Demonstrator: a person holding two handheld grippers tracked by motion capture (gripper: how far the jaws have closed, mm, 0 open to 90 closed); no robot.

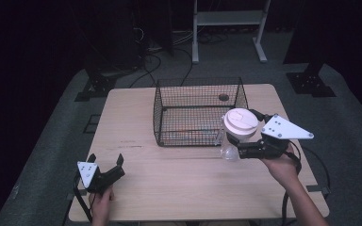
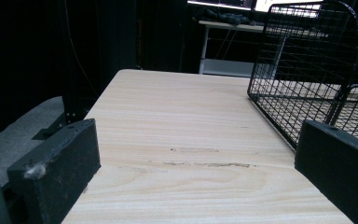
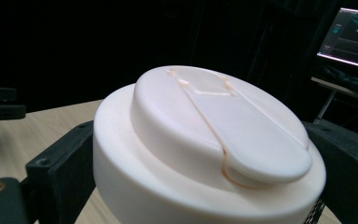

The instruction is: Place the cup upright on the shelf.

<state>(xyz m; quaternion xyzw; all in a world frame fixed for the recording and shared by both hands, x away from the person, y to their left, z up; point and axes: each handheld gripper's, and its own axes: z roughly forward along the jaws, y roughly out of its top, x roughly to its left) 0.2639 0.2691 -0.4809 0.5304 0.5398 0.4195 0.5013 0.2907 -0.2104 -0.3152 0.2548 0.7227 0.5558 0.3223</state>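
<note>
A clear container with a white flip-top lid [image 1: 240, 123] hangs tilted just off the front right corner of the black wire basket [image 1: 198, 81]. My right gripper [image 1: 247, 134] is shut on it, just under the lid. In the right gripper view the lid [image 3: 214, 135] sits between the two black jaws of my right gripper [image 3: 205, 186]. My left gripper [image 1: 106, 161] rests open near the table's front left edge, with nothing in it. In the left gripper view, bare wood lies between the jaws of my left gripper [image 2: 196, 177], and the basket [image 2: 307, 70] stands ahead on the right.
The basket stands mid-table on the light wooden table [image 1: 132, 117], with a small dark round spot [image 1: 224, 97] at its far side. Behind the table are a white frame [image 1: 228, 19], black stand bases [image 1: 311, 84] and floor cables. A lit monitor [image 3: 354, 32] glows far off.
</note>
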